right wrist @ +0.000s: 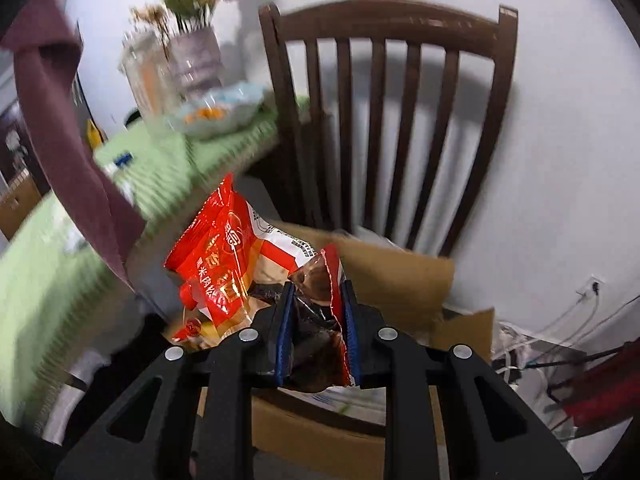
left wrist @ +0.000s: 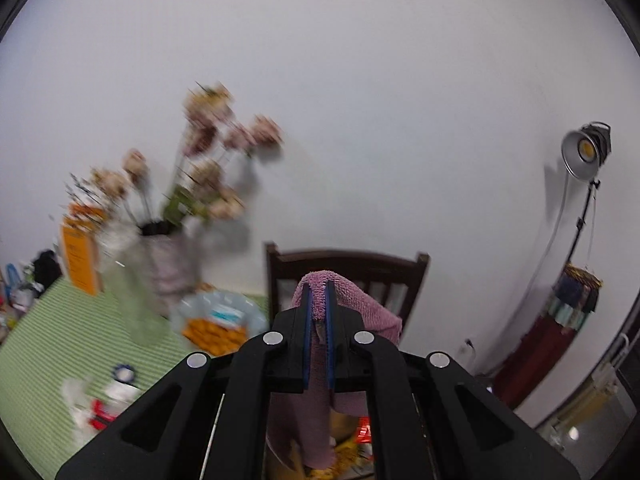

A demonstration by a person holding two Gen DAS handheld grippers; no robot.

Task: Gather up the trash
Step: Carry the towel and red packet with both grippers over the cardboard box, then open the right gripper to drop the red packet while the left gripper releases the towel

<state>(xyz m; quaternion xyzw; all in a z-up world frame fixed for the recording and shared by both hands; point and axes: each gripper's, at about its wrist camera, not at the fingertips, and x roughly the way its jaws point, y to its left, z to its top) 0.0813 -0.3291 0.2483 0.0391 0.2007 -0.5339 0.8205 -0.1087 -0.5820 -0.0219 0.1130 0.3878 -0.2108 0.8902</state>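
Note:
My left gripper (left wrist: 319, 292) is shut on a mauve terry cloth (left wrist: 360, 304) that drapes over its fingertips and hangs down below. The same cloth (right wrist: 60, 152) hangs at the left of the right wrist view. My right gripper (right wrist: 316, 292) is shut on a crumpled dark brown and red snack wrapper (right wrist: 320, 312). It hovers above an open cardboard box (right wrist: 400, 276) standing on a chair seat. A red and white snack bag (right wrist: 224, 256) sticks up out of the box just left of the fingers. More wrappers (left wrist: 96, 404) lie blurred on the green tablecloth.
A dark wooden chair (right wrist: 392, 120) stands against the white wall behind the box. The green striped table (left wrist: 48, 340) carries a flower vase (left wrist: 168, 260), an orange carton (left wrist: 80, 256) and a pale bowl of orange snacks (left wrist: 220, 320). A lamp on a stand (left wrist: 584, 152) is at right; cables (right wrist: 552, 344) lie on the floor.

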